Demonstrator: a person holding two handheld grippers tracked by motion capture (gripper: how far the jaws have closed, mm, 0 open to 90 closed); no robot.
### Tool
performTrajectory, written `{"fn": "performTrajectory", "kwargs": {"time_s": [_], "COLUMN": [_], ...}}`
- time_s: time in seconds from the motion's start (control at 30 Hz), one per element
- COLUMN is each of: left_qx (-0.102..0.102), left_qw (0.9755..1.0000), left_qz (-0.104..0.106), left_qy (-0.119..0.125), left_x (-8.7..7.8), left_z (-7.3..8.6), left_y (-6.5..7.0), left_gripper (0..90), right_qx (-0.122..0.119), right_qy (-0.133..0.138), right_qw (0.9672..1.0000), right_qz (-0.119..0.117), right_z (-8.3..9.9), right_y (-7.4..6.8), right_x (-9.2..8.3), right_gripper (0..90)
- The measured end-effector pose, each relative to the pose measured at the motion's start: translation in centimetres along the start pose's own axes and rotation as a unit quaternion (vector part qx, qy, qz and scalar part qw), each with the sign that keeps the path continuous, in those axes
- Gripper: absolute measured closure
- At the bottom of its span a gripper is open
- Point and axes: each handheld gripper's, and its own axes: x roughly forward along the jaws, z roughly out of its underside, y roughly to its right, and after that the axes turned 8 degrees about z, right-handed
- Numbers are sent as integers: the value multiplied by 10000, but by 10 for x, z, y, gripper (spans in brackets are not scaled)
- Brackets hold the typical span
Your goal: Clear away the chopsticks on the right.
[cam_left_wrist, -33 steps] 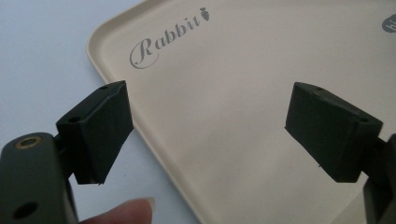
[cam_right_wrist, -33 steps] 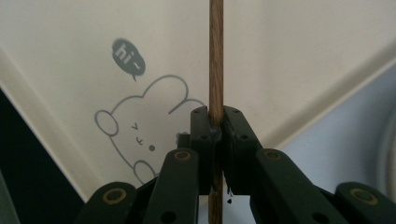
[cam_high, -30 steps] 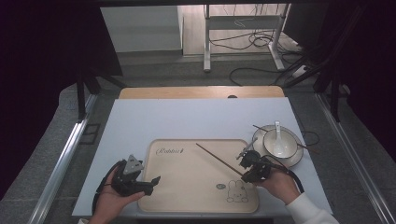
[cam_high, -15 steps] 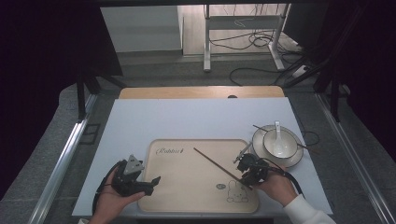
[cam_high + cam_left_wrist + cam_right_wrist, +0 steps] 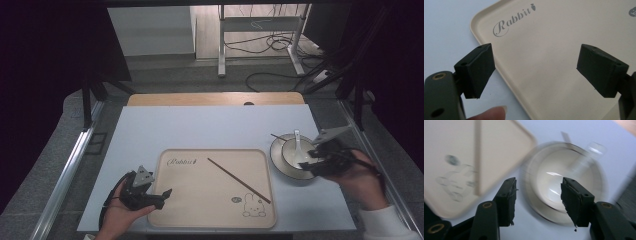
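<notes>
A beige tray [image 5: 200, 200] printed with "Rabbit" and a rabbit drawing lies at the table's front middle. One dark chopstick [image 5: 239, 180] lies slanted on it. To its right stands a white bowl [image 5: 295, 152] with a spoon [image 5: 298, 140] on a plate [image 5: 278, 159]; a second chopstick [image 5: 278, 136] rests across the plate's far rim. My left gripper [image 5: 159, 196] rests open over the tray's front left corner [image 5: 481, 42], nothing between its fingers. My right gripper [image 5: 314, 161] is open, hovering at the bowl's [image 5: 560, 182] right side with its jaws toward the bowl.
The tray sits on a pale blue table top [image 5: 200, 130] with a wooden strip [image 5: 215, 98] along its far edge. Metal rails [image 5: 70, 170] run along both sides. Cables and a stand's legs [image 5: 260, 30] lie on the floor beyond.
My right gripper has left the tray's right part and swung right to the bowl and plate. The chopstick stays on the tray. The left gripper has not moved.
</notes>
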Motion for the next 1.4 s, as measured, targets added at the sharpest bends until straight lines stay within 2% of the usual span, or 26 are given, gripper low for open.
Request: {"fn": "performTrajectory", "kwargs": {"time_s": [0.03,0.1,0.23,0.33,0.47,0.53,0.73,0.9,1.07,1.17,1.3,1.4], "left_qx": [-4,-11,-26,-32,-53,-54,-63,-48,-44,-47,-43,-45], "left_qw": [10000,10000,10000,10000,10000,10000,10000,10000,10000,10000,10000,10000], "left_qz": [3,2,-1,-6,-7,-10,-7,-6,-9,-7,-9,-10], "left_qy": [-4,-13,-33,-58,-68,-69,-76,-68,-65,-72,-69,-61], "left_x": [0,1,2,3,3,3,3,2,2,3,3,2], "left_z": [0,0,0,0,0,0,1,1,2,1,1,1], "left_y": [0,0,0,-1,-2,-2,-3,-3,-3,-3,-2,-2], "left_gripper": [149,149,149,149,149,149,149,149,149,149,149,149], "right_qx": [88,165,321,344,136,77,-179,-387,-510,-514,-325,38], "right_qy": [-50,-124,-368,-620,-1023,-1216,-1549,-1683,-1671,-1594,-1486,-1294], "right_qw": [9999,9994,9980,9967,9941,9920,9872,9847,9845,9856,9878,9905], "right_qz": [123,269,406,387,334,317,325,236,166,222,336,469], "right_z": [7,18,42,53,62,66,67,68,69,69,66,61], "right_y": [15,35,72,87,97,102,108,108,105,103,101,101], "right_x": [-2,-1,16,32,60,74,101,113,113,109,96,79], "right_gripper": [450,450,446,459,508,535,613,720,817,827,830,831]}}
